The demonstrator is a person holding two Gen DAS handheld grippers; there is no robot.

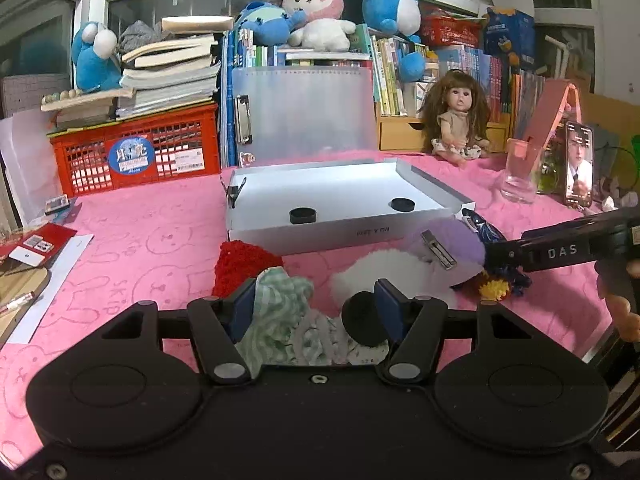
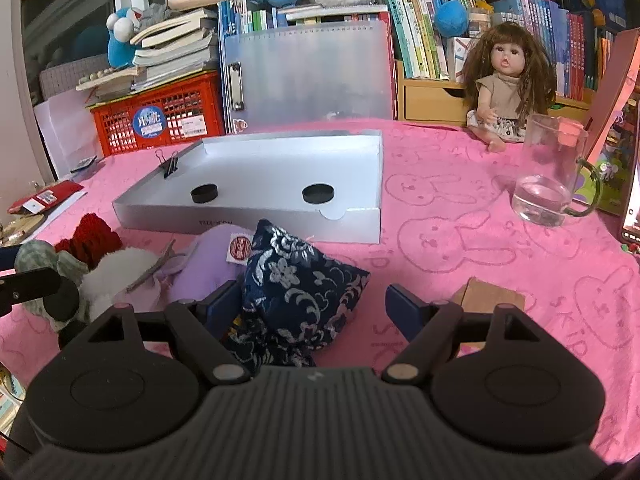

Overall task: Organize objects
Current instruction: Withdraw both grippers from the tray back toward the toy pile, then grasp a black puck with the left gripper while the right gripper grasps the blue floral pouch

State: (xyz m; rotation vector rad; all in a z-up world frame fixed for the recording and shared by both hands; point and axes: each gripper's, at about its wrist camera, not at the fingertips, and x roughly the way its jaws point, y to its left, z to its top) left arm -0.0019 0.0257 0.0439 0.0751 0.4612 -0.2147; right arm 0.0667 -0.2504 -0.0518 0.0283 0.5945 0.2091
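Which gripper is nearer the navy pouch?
Right. The right gripper has the navy pouch between its open jaws; the left gripper is off to the side, around a green cloth.

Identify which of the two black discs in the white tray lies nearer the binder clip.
The left disc, beside the tray's left wall, where the binder clip is clamped. The other disc sits further right.

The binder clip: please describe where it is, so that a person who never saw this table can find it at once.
Find the shallow white box in the middle of the pink tablecloth. The binder clip is clamped upright on the box's left wall, near the back corner. Unlike the two round black discs lying flat inside the box, it is on the rim and has thin wire handles.
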